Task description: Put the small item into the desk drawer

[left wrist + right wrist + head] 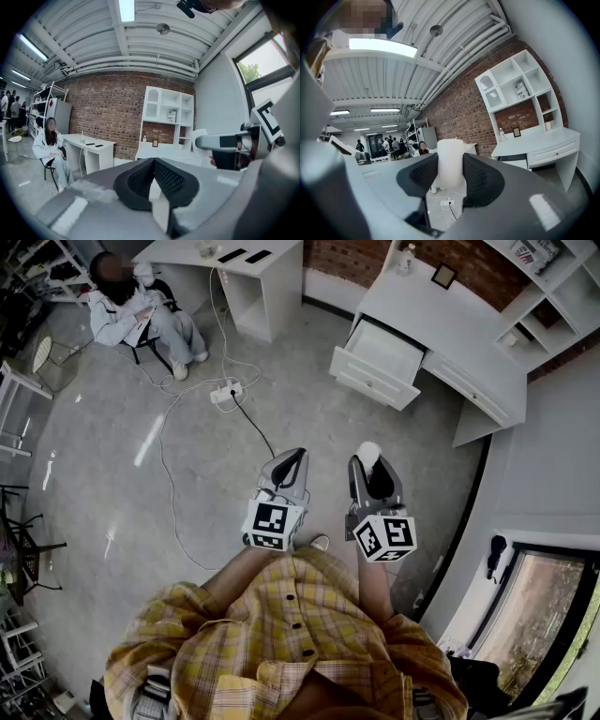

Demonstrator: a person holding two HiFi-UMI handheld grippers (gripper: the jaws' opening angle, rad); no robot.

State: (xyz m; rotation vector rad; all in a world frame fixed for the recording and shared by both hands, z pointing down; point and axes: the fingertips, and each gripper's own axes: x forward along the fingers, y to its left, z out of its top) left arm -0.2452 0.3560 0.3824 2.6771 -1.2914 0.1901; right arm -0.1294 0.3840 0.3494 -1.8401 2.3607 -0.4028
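A person (131,310) sits on a chair far off at the left, next to a small white bench (253,273). A power strip (227,391) lies on the grey floor (309,381), with cords trailing from it. The left hand-held gripper (296,457) is closed with nothing in it. Just beside it, the right hand-held gripper (369,461) squeezes the small white item (450,161), which stands upright between its pads. Ahead to the right, the big white bench (459,329) has its drawer (375,379) pulled out. The drawer is well apart from the item, with floor between them.
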